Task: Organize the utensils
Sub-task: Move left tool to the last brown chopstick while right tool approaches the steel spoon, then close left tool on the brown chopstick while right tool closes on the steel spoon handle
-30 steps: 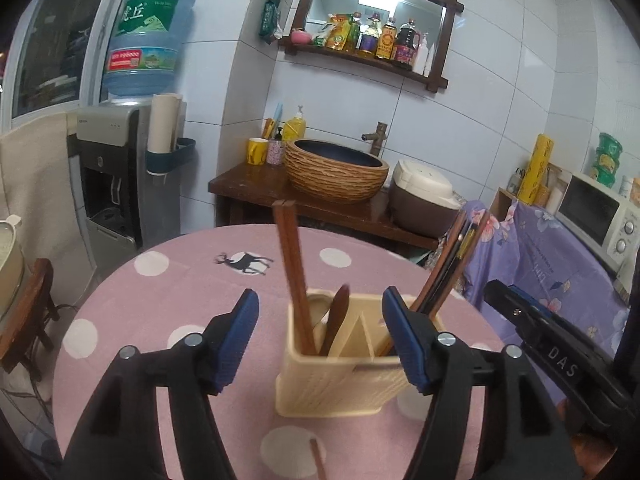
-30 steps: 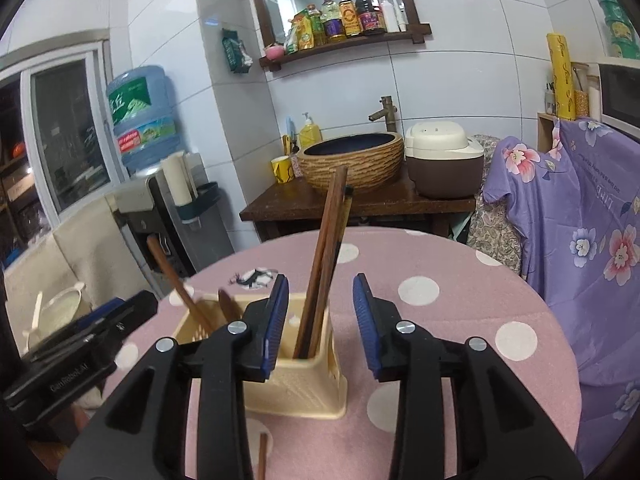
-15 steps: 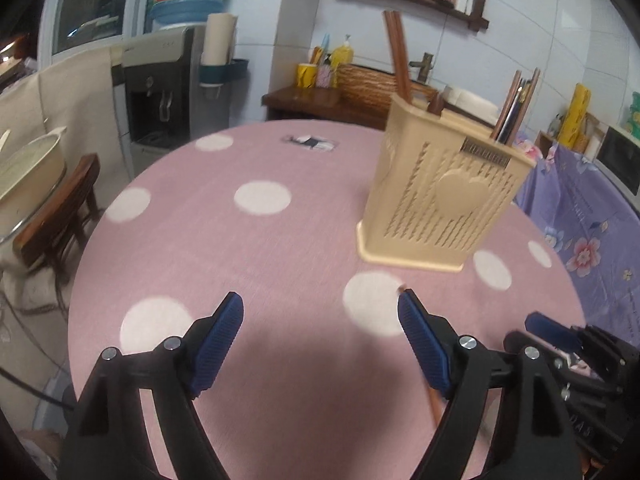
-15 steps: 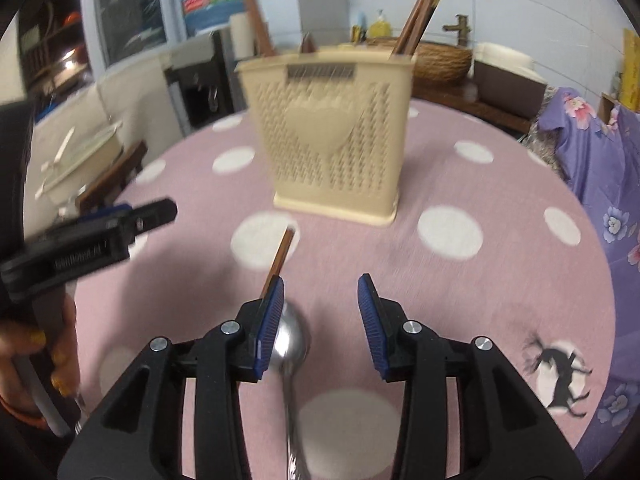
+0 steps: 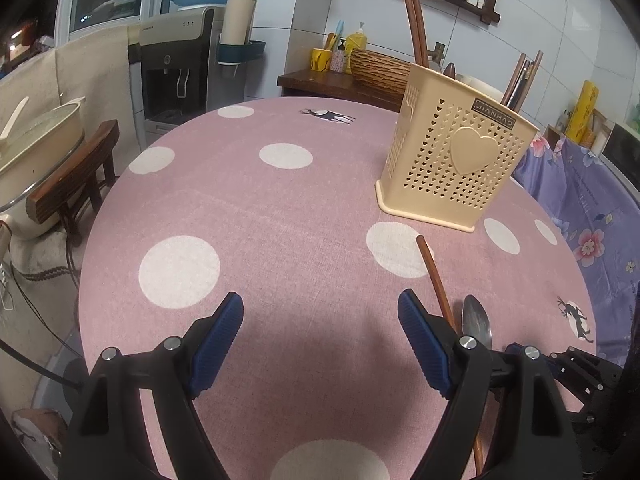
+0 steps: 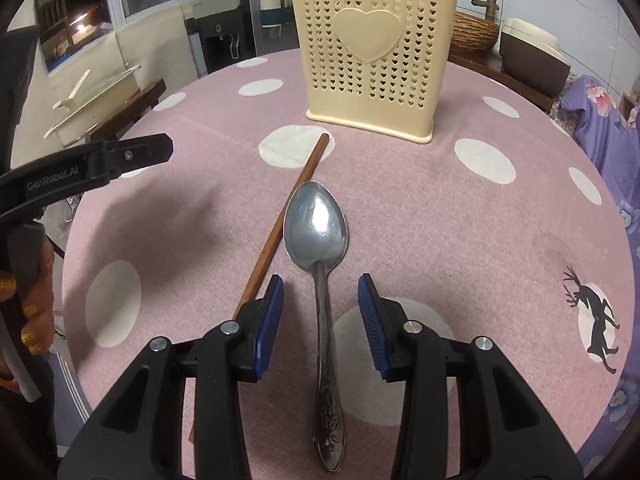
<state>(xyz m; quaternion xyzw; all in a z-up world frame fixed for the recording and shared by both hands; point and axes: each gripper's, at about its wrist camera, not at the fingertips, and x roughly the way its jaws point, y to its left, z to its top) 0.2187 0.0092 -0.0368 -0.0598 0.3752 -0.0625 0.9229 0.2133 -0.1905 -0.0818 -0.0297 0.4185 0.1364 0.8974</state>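
spoon (image 6: 318,236) lies flat, bowl toward holder (image 6: 370,44).

The round counter (image 6: 420,200) wears a dusty pink cloth scattered with large white dots and a few small black deer silhouettes. On it, the cream plastic utensil holder (image 6: 374,52) is pierced all over with tiny heart-shaped holes around one big raised heart, under a dark label with pale lettering. In front of the holder lie a reddish-brown wooden chopstick (image 6: 280,224) and a shiny silver metal spoon (image 6: 318,232) with a floral pattern embossed on its handle. The right gripper (image 6: 320,312) and the left gripper (image 5: 320,340) are both black with ribbed blue pads (image 6: 270,320). Right of the holder hangs a purple cloth (image 5: 580,200) printed with pink and white flowers.
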